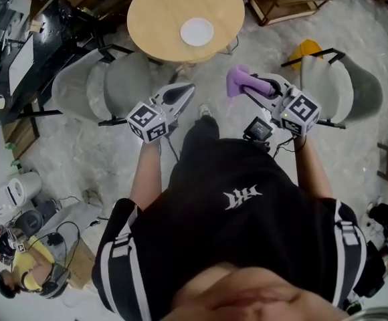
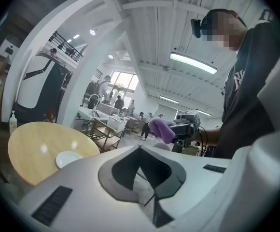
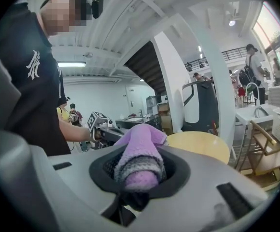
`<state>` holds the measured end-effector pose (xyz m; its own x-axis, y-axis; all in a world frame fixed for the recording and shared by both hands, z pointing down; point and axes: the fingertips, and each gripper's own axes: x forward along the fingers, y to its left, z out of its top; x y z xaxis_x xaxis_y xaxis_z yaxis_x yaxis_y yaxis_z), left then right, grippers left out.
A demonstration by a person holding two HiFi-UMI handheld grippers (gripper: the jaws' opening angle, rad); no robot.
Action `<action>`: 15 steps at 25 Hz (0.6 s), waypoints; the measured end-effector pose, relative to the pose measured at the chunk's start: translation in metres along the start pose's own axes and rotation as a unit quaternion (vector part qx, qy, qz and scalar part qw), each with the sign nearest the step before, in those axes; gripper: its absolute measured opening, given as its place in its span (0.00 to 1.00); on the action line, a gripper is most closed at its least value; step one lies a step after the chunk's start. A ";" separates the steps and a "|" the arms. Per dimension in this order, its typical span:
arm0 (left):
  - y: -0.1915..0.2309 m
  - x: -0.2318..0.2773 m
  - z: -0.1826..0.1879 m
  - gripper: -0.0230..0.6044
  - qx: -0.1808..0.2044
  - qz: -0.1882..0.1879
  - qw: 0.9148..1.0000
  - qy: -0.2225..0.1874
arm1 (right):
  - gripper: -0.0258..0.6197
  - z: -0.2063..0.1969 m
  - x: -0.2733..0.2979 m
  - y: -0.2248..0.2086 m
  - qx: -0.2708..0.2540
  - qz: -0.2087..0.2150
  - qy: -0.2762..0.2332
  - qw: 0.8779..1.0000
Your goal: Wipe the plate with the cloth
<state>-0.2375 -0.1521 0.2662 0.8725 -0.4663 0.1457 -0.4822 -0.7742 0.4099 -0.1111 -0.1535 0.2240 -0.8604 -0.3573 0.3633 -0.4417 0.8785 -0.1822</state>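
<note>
Right gripper [image 1: 257, 85] is clamped on a folded purple knitted cloth [image 1: 236, 80], its long axis laid along the jaws and pointed toward the round pale wooden table [image 1: 160, 12]; left gripper [image 1: 186, 91] is closed with nothing held. A white round plate [image 1: 197, 31] is set on that table, right of centre. Mottled grey flooring [image 1: 80, 152] is seen around the table.
</note>
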 end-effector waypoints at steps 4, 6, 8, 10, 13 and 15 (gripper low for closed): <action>0.055 0.018 0.024 0.06 0.011 -0.008 1.000 0.005 | 0.19 0.029 0.035 -0.043 -0.003 -0.004 0.017 1.000; 0.080 0.026 0.032 0.06 0.011 -0.015 1.000 0.007 | 0.19 0.044 0.052 -0.065 -0.011 -0.016 0.014 1.000; 0.103 0.033 0.034 0.06 0.004 -0.017 1.000 0.009 | 0.19 0.056 0.068 -0.083 -0.022 -0.027 0.003 0.999; 0.122 0.040 0.034 0.06 -0.010 -0.011 1.000 0.012 | 0.19 0.063 0.079 -0.098 -0.022 -0.028 -0.003 0.999; 0.144 0.052 0.033 0.06 -0.031 0.003 0.999 0.017 | 0.19 0.064 0.091 -0.124 -0.014 -0.012 0.001 1.000; 0.160 0.064 0.030 0.06 -0.043 0.017 0.999 0.026 | 0.19 0.062 0.098 -0.149 -0.009 -0.002 0.001 1.000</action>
<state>-0.2611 -0.3189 0.3143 0.8602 -0.4667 0.2055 -0.5042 -0.7181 0.4797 -0.1452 -0.3390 0.2298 -0.8579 -0.3601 0.3664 -0.4404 0.8828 -0.1636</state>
